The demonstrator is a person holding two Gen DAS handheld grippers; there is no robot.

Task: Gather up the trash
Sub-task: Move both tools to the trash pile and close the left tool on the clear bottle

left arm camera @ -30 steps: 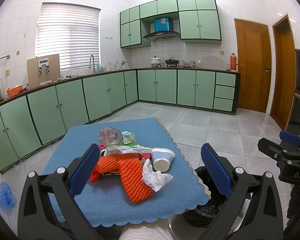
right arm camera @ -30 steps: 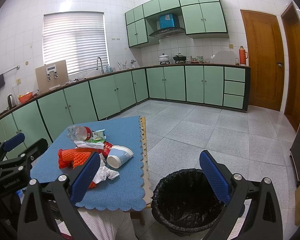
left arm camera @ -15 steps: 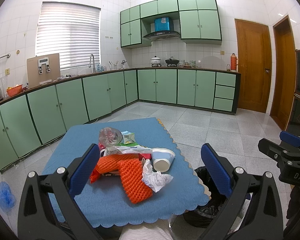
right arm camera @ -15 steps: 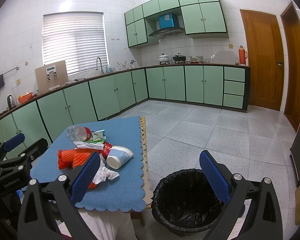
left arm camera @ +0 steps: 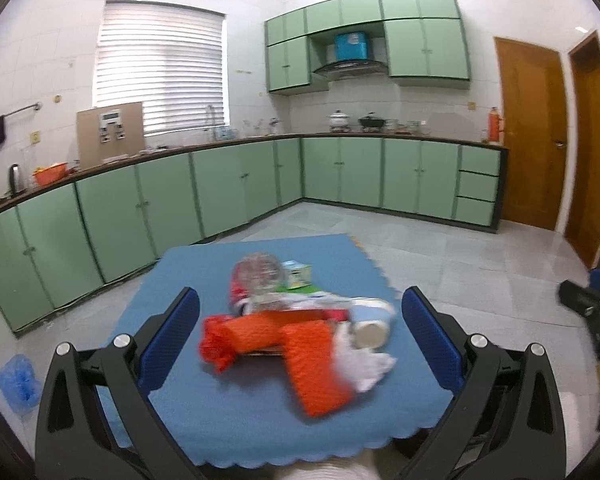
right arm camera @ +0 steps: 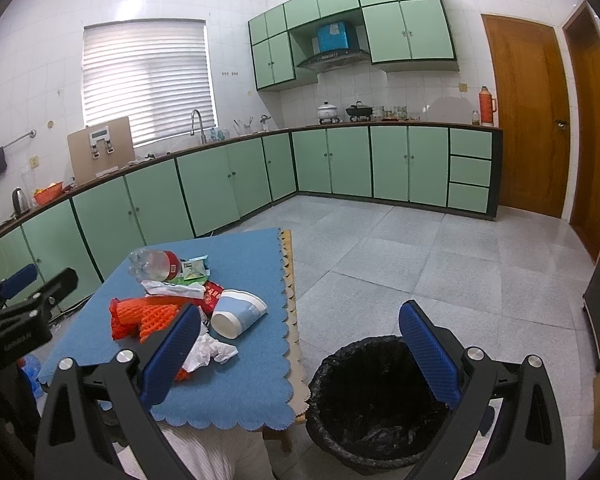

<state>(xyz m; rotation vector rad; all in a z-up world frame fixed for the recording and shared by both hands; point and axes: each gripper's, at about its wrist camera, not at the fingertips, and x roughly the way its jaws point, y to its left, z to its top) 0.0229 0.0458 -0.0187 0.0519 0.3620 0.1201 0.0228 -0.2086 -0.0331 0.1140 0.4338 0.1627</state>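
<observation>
We see the trash heaped mid-bench on a blue cloth (right arm camera: 240,380): orange foam net (left arm camera: 312,364) (right arm camera: 148,316) at the front, crumpled tissue (left arm camera: 360,364) (right arm camera: 212,352) touching its right side, a paper cup (right arm camera: 238,312) (left arm camera: 372,326) lying on its side just behind the tissue, and farther back a crushed plastic bottle (right arm camera: 154,262) (left arm camera: 260,278) beside a small green carton (right arm camera: 194,270) (left arm camera: 298,274). The left view is blurred, so finer detail there escapes us. Our left gripper (left arm camera: 300,320) hangs above the bench's near edge, jaws spread wide on either side of the heap and touching nothing. Our right gripper (right arm camera: 300,340) is likewise wide open and empty, one finger over the bench's right part, the other over the bin (right arm camera: 324,364). The bin, lined with a black bag, stands on the floor just beside the bench's right edge.
</observation>
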